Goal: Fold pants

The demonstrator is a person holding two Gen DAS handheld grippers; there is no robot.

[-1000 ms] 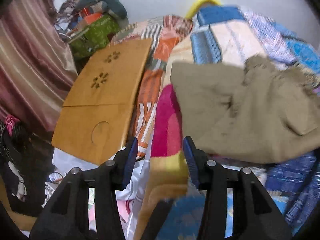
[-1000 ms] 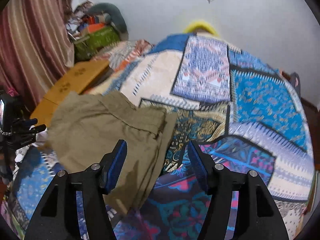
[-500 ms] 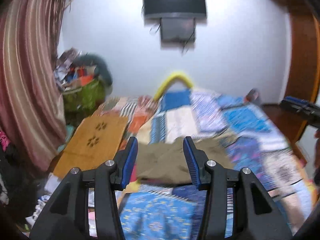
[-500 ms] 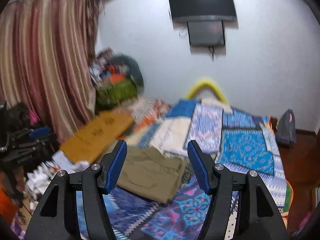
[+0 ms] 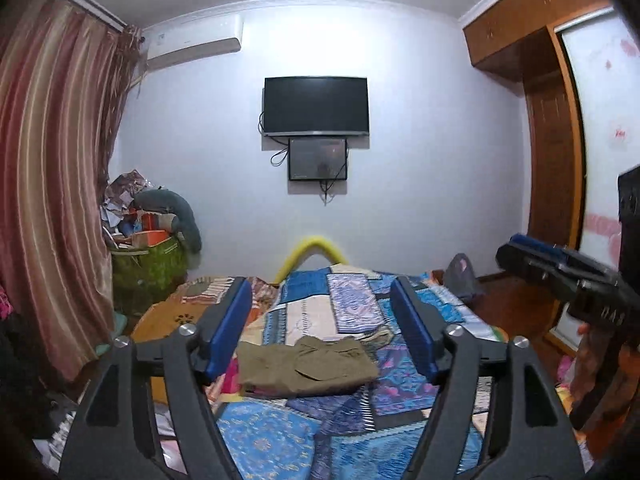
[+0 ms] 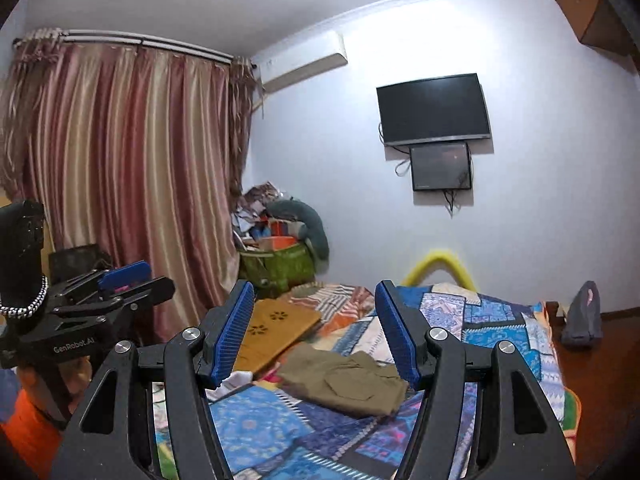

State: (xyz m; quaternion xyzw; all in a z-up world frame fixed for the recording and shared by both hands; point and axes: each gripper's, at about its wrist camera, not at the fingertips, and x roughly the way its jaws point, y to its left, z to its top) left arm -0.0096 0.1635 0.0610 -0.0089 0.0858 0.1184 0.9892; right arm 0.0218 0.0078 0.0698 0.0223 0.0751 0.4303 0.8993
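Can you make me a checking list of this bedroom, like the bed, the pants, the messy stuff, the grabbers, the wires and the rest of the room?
Surface: bed under a patchwork cover.
Job's things: khaki pants lying folded on it.
Clutter: wooden board; heaped green bag.
Grippers: left gripper jaws opening, empty; right gripper jaws opening, empty; both clear of the pants.
Cables: wires dangling below the TV.
Surroundings: striped curtain, air conditioner, wooden wardrobe.

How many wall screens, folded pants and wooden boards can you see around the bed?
Black wall-mounted screens: 2, the large screen and the small screen under it
Folded olive-green pants: 1
Tan wooden boards: 1
Total: 4
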